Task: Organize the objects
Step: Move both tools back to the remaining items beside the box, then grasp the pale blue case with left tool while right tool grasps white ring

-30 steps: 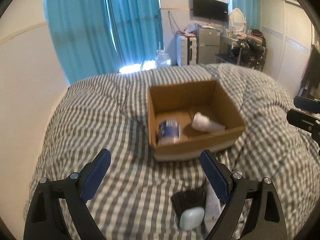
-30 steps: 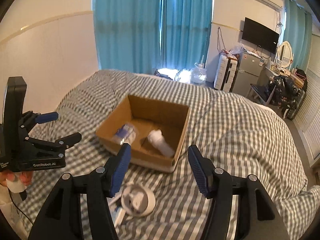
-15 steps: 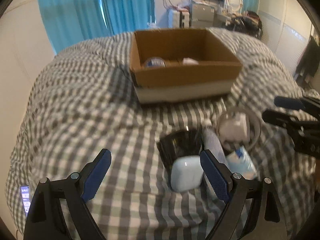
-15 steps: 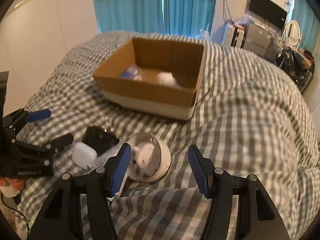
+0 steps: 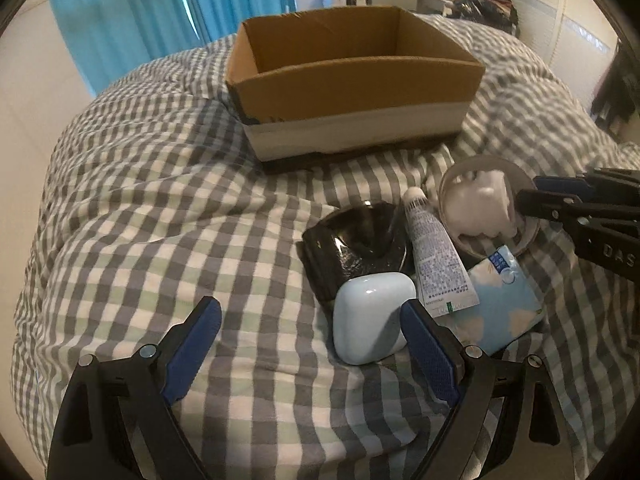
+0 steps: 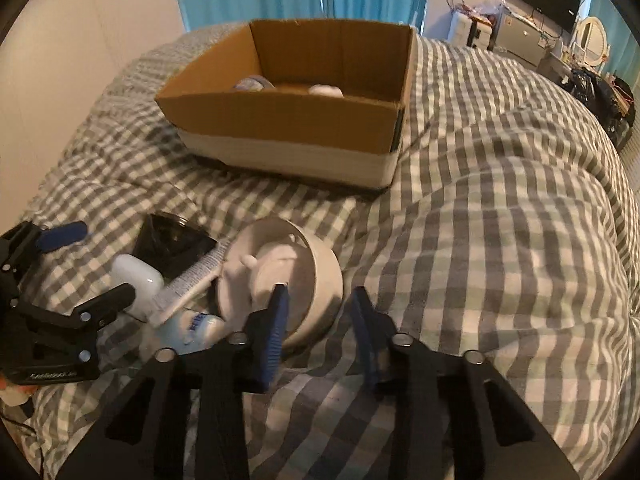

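Observation:
A pile lies on the checked bed cover: a white earbud case [image 5: 370,316], a black pouch [image 5: 356,240], a white tube [image 5: 436,256], a pale blue tissue pack [image 5: 506,300] and a white bowl [image 6: 320,280] with a white object inside. My left gripper [image 5: 310,346] is open; the case sits just inside its right finger, untouched. My right gripper [image 6: 320,314] is closing, and the bowl's near wall stands between its jaws, one finger over the inside and one outside. The pads do not visibly press on it. The cardboard box [image 6: 288,120] behind holds a blue-white container [image 6: 252,82] and a white bottle [image 6: 326,89].
The box [image 5: 352,80] stands a short way beyond the pile, its open top facing up. Rumpled checked cover [image 6: 500,220] spreads to the right of the bowl. Blue curtains [image 5: 160,8] and room furniture lie past the bed's far edge.
Both grippers have come down and tipped toward the pile, which now fills the lower views. The right jaws have narrowed around the bowl's wall. The left jaws stay wide.

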